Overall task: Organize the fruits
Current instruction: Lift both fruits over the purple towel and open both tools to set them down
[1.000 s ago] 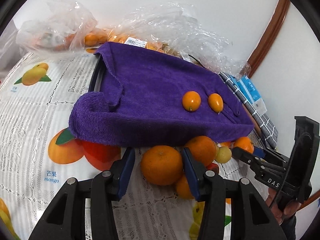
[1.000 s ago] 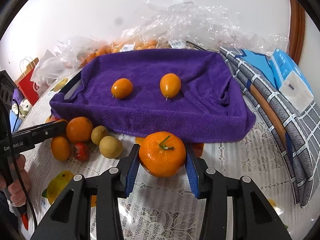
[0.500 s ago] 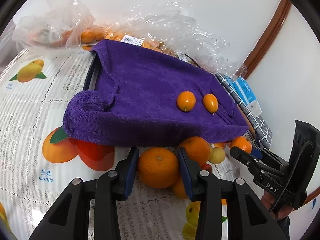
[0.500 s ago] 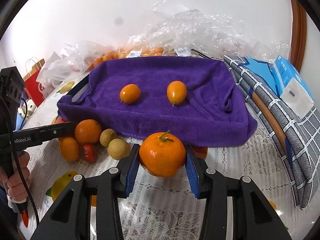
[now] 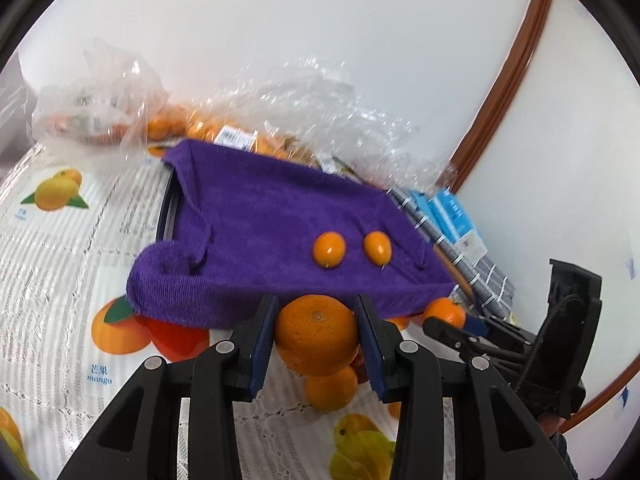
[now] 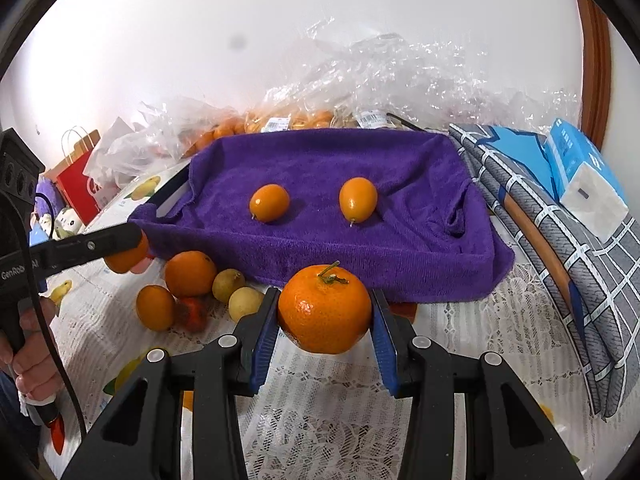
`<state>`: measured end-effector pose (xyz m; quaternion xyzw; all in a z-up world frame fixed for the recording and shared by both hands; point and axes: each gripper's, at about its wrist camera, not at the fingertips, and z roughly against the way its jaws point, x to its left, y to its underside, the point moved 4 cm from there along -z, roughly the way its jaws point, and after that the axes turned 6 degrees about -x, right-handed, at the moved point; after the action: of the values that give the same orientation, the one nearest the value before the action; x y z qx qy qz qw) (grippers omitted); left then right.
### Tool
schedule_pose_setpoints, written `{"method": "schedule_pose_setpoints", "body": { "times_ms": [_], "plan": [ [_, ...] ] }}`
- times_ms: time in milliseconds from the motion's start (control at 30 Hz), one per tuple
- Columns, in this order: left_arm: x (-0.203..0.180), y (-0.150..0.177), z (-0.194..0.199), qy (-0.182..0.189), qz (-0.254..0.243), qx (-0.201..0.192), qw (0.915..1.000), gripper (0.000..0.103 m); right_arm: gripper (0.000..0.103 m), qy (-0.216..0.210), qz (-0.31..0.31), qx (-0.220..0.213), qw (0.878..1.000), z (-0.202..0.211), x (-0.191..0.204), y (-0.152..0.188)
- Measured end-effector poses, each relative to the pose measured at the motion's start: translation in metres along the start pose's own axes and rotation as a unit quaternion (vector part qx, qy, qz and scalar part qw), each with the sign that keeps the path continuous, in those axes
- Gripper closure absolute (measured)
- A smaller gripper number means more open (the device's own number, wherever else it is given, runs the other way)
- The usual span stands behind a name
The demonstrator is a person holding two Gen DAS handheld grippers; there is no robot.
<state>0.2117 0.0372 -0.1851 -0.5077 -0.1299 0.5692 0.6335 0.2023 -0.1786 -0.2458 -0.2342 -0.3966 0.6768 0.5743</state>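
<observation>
A tray covered with a purple towel [image 5: 256, 220] [image 6: 400, 168] holds two kumquats [image 5: 329, 249] [image 6: 269, 202]. My left gripper [image 5: 316, 332] is shut on an orange [image 5: 316, 334] and holds it above the table by the tray's front edge. My right gripper [image 6: 325, 312] is shut on a stemmed mandarin [image 6: 325, 308], lifted in front of the tray. A loose pile of oranges [image 6: 190, 273], small yellow fruits [image 6: 244, 302] and a red fruit [image 6: 192, 312] lies on the tablecloth left of my right gripper.
Plastic bags of oranges [image 6: 296, 118] lie behind the tray against the wall. A plaid cloth [image 6: 560, 232] and a blue tissue pack [image 6: 584, 172] sit to the right. A red paper bag [image 6: 76, 184] stands at the far left. The fruit-print tablecloth [image 5: 60, 240] covers the table.
Both grippers have risen with their fruit. My left gripper lifted its orange off the table, away from the pile. The right one lifted its mandarin a little toward the tray.
</observation>
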Motion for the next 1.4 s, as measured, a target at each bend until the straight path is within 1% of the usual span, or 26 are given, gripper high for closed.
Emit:
{"method": "schedule_pose_setpoints", "body": {
  "times_ms": [167, 367, 433, 500, 600, 667, 767, 833, 900, 1000, 1067, 1167, 1233, 1300, 1400],
  "plan": [
    [-0.003, -0.003, 0.005, -0.002, -0.007, -0.012, 0.9999, 0.066, 0.059, -0.013, -0.003, -0.017, 1.0, 0.007, 0.001, -0.003],
    [-0.005, -0.005, 0.006, -0.015, -0.015, -0.017, 0.9996, 0.066, 0.059, -0.025, -0.006, -0.035, 0.999, 0.016, 0.001, -0.008],
    [-0.003, -0.009, 0.008, -0.02, -0.01, -0.023, 0.9995, 0.066, 0.059, -0.032, -0.013, -0.046, 0.998, 0.022, 0.0, -0.011],
    [-0.003, -0.011, 0.009, -0.016, -0.005, -0.024, 0.9996, 0.066, 0.059, -0.038, -0.024, -0.055, 0.997, 0.026, -0.001, -0.015],
    [-0.001, -0.019, 0.009, -0.024, -0.001, -0.025, 0.9994, 0.066, 0.059, -0.023, -0.033, -0.058, 0.998, 0.028, -0.004, -0.019],
    [-0.003, -0.027, 0.009, -0.027, -0.006, -0.025, 0.9993, 0.066, 0.059, -0.012, -0.023, -0.054, 0.998, 0.028, -0.002, -0.021],
    [-0.008, -0.045, 0.006, -0.023, -0.012, -0.031, 0.9992, 0.066, 0.059, -0.01, -0.01, -0.054, 0.998, 0.028, 0.003, -0.028],
    [-0.013, -0.059, 0.001, -0.029, -0.022, -0.039, 0.9985, 0.066, 0.059, -0.01, -0.007, -0.057, 0.998, 0.028, 0.005, -0.036],
    [-0.016, -0.069, -0.006, -0.035, -0.03, -0.048, 0.9978, 0.066, 0.059, 0.002, -0.002, -0.063, 0.998, 0.025, 0.005, -0.043],
    [-0.017, -0.079, -0.02, -0.029, -0.019, -0.055, 0.9979, 0.066, 0.059, 0.019, -0.004, -0.068, 0.998, 0.017, 0.002, -0.057],
    [-0.014, -0.079, -0.029, -0.029, -0.011, -0.058, 0.9978, 0.066, 0.059, 0.03, -0.013, -0.072, 0.997, 0.009, -0.002, -0.066],
    [-0.006, -0.071, -0.039, -0.043, -0.015, -0.057, 0.9973, 0.066, 0.059, 0.052, -0.024, -0.081, 0.995, -0.001, -0.009, -0.073],
    [0.0, -0.065, -0.043, -0.049, -0.02, -0.057, 0.997, 0.066, 0.059, 0.07, -0.026, -0.088, 0.993, -0.005, -0.014, -0.073],
    [0.006, -0.06, -0.047, -0.05, -0.022, -0.059, 0.9968, 0.065, 0.059, 0.074, -0.027, -0.088, 0.993, -0.008, -0.017, -0.069],
    [0.015, -0.055, -0.057, -0.046, -0.007, -0.043, 0.998, 0.066, 0.059, 0.078, -0.032, -0.084, 0.993, -0.012, -0.022, -0.065]
  ]
}}
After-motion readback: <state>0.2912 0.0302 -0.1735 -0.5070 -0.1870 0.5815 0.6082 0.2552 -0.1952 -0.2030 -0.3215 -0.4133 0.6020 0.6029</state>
